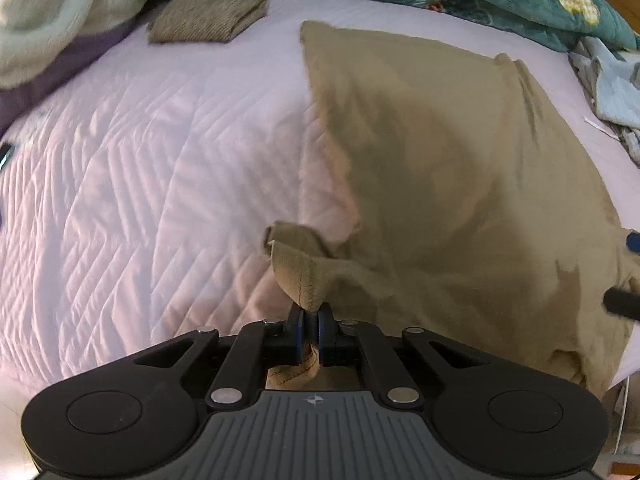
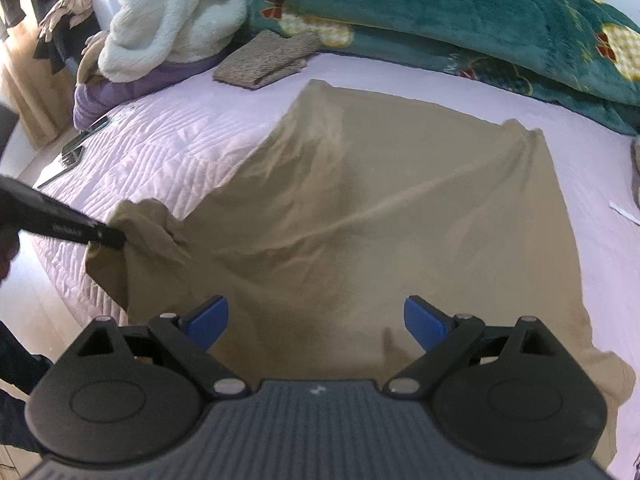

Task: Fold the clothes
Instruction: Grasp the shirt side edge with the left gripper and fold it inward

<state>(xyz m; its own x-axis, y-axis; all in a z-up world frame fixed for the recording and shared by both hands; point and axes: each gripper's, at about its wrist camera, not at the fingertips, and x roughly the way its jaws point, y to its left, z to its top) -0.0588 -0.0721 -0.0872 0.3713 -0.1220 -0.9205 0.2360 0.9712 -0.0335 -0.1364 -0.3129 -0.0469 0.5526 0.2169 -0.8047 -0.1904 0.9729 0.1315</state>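
Left wrist view: the left claw point(image 1: 313, 320) is clamped on a hemmed corner of the tan garment point(image 1: 460, 184), which lies spread on the pink quilted bed point(image 1: 140, 184). Above the garment's near edge, the right claw point(image 2: 316, 320) gapes apart, holding nothing.

One tan garment point(image 2: 360, 208), one folded knit point(image 2: 268, 60), two blankets — teal point(image 2: 480, 20), cream point(image 2: 172, 12).

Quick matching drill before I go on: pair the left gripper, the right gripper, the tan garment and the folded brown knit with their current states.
Things:
1. left gripper
2. right gripper
3. tan cotton garment
4. folded brown knit piece

States:
A. jaws wide, nothing between
B. lying near the green blanket
C. clamped on a hemmed edge
D. one corner lifted off the pink quilted bedcover

Pairs: 1-C, 2-A, 3-D, 4-B
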